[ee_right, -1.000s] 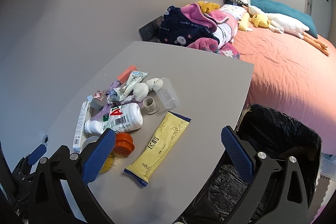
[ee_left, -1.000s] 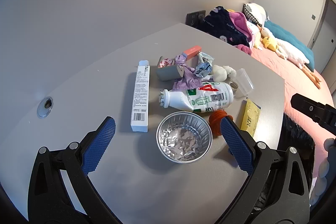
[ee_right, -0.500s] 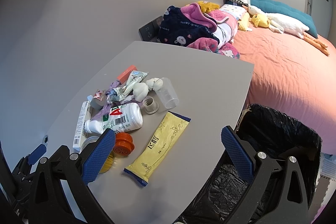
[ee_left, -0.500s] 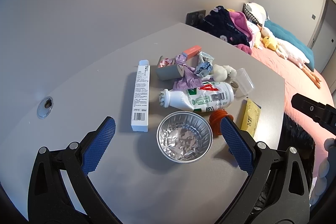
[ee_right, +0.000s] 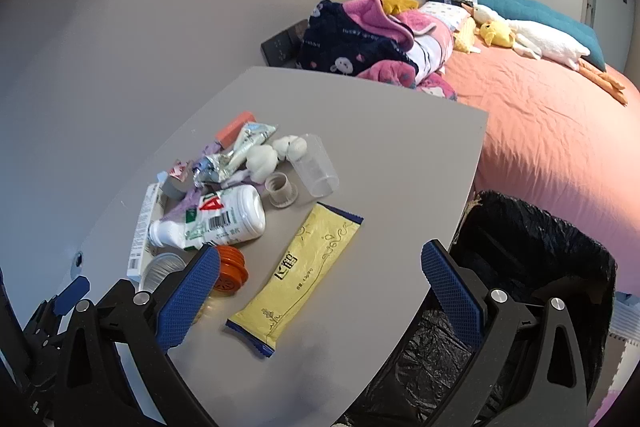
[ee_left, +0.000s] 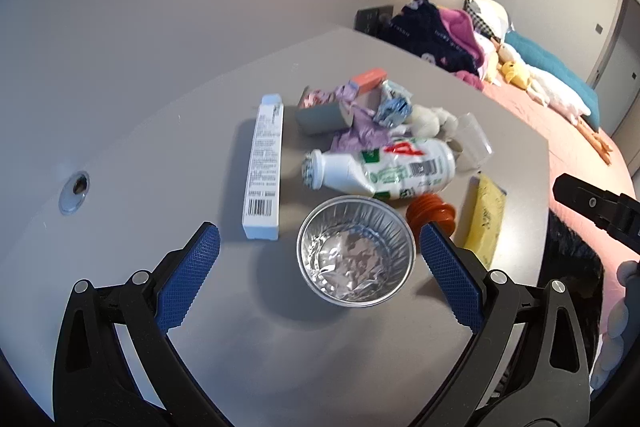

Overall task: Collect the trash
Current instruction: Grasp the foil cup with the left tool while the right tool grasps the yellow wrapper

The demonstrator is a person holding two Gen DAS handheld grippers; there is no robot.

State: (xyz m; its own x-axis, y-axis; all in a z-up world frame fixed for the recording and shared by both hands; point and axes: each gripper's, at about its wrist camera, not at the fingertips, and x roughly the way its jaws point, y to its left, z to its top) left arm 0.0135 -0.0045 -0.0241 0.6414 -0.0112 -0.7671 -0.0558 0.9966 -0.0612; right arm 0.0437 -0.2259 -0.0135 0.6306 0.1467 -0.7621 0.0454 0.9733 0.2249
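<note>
Between your left gripper (ee_left: pixel 316 247) and its spread, empty fingers sits the foil cup (ee_left: pixel 355 251), nearest of the litter on the grey table (ee_left: pixel 168 155). Your right gripper (ee_right: pixel 320 267) is likewise wide open and carrying nothing, poised over the yellow sachet (ee_right: pixel 298 273), with the bin (ee_right: pixel 532 259) and its black liner just past the table edge on that side. Foil crushes easily, so I would come down square over the cup and pinch across its rim gently, not at one wall. Beyond the cup lie the orange cap (ee_left: pixel 432 215), the white bottle (ee_left: pixel 384 169) on its side and the long white box (ee_left: pixel 264 167). Farther still, crumpled wrappers (ee_left: pixel 372 115) and a clear cup (ee_left: pixel 474 143); leave those until the near pieces are binned.
</note>
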